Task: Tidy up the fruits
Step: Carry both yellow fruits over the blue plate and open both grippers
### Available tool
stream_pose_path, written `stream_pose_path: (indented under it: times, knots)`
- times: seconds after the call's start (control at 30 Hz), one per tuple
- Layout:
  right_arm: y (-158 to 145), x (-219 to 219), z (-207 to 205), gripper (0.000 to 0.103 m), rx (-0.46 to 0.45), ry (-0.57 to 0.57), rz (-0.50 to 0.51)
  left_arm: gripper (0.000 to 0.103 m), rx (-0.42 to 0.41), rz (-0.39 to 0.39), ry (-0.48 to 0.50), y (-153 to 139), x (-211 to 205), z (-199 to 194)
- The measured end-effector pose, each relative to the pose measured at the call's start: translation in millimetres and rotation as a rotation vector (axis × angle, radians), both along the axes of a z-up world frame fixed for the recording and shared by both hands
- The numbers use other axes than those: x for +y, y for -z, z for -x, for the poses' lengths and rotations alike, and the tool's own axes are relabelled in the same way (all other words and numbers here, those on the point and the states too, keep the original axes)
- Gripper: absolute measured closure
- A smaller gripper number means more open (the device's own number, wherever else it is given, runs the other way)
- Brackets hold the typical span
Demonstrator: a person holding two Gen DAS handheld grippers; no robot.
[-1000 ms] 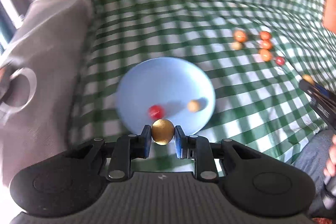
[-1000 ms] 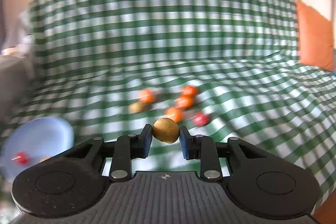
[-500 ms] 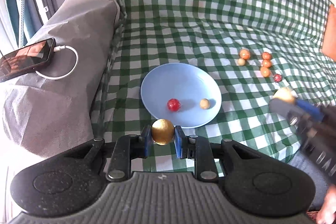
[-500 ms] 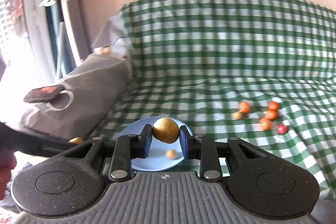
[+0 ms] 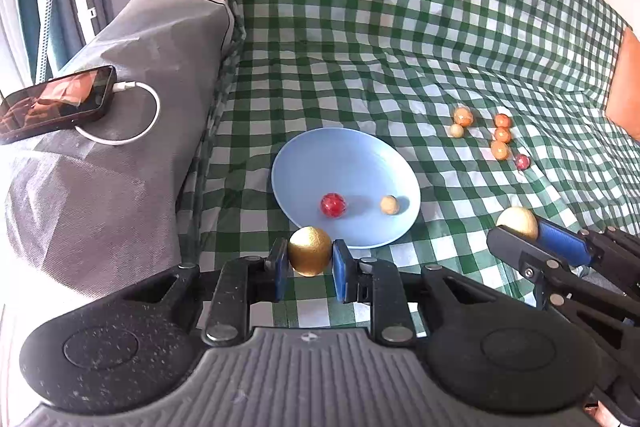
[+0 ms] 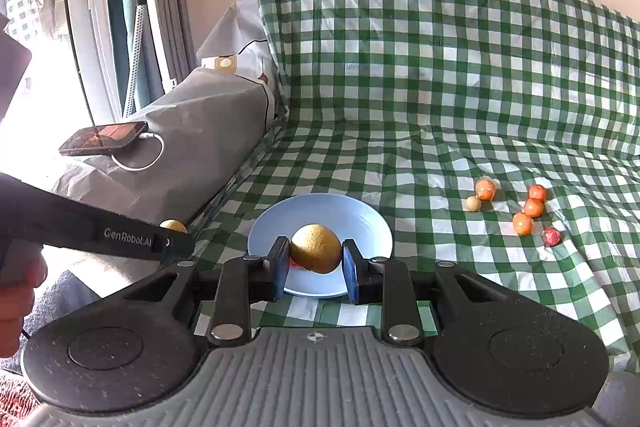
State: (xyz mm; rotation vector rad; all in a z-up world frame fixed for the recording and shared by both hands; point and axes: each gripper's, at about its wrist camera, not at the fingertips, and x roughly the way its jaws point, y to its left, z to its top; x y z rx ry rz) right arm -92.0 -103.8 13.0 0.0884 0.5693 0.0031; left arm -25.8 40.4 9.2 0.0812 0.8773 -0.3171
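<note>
My left tool (image 5: 310, 263) and right tool (image 6: 315, 267) each gripped 1 golden fruit (image 5: 310, 251); the blue plate (image 5: 360, 155) lay just ahead, nearer the left.

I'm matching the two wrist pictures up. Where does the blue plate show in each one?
Left wrist: the blue plate lies at centre, just beyond the left gripper.
Right wrist: the blue plate lies low at centre, partly hidden behind the right gripper.
Shared landmark: the phone on the grey cover.
</note>
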Motion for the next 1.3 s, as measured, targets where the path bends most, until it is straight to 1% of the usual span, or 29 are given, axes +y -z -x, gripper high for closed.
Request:
stream_pose_path:
  times: [0.83, 1.13, 1.23, 1.3]
  knots:
    - [12.1, 1.5, -10.9, 0.073, 0.047, -0.018, -0.010, 0.078, 0.035, -0.010, -0.011, 9.8, 2.0, -15.3]
    - [17.4, -4.3, -27.0, 0.073, 0.062, -0.004, -0.004, 0.077, 0.034, -0.004, -0.035, 8.8, -0.2, -41.5]
    - [21.5, -4.9, -38.0, 0.073, 0.070, -0.004, 0.004, 0.078, 0.055, 0.019, -0.033, 9.9, -2.5, -56.1]
    - [25.5, -4.6, -46.5, 0.073, 0.077, -0.006, 0.012, 0.078, 0.061, 0.019, -0.029, 12.5, -6.5, -66.6]
